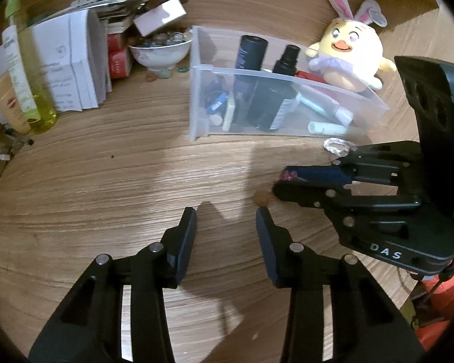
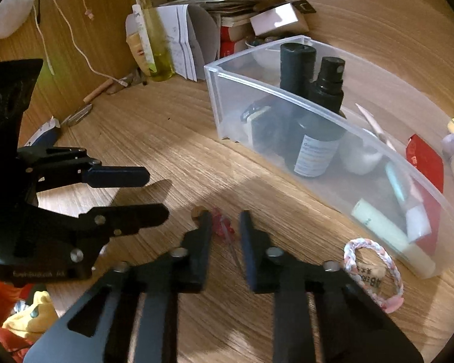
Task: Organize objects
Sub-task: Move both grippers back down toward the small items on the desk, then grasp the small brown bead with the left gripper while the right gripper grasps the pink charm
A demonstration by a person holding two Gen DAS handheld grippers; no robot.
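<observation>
Gripping one pink trinket (image 2: 223, 229), right gripper (image 2: 226, 215) clamped | left gripper (image 1: 227, 210) apart | one bin (image 1: 197, 99) | two black bottles (image 1: 251, 51)

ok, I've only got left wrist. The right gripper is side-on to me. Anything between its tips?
Observer: Yes. Right wrist shows a small red piece on the table, between the nearly closed fingers of the right gripper. I can't confirm the pads pinch it.
Operator: And the ring half hidden behind it?
Observer: It's a complete pink-and-white braided bracelet with a paper label, lying flat beside the near end of the clear bin, untouched.
</observation>
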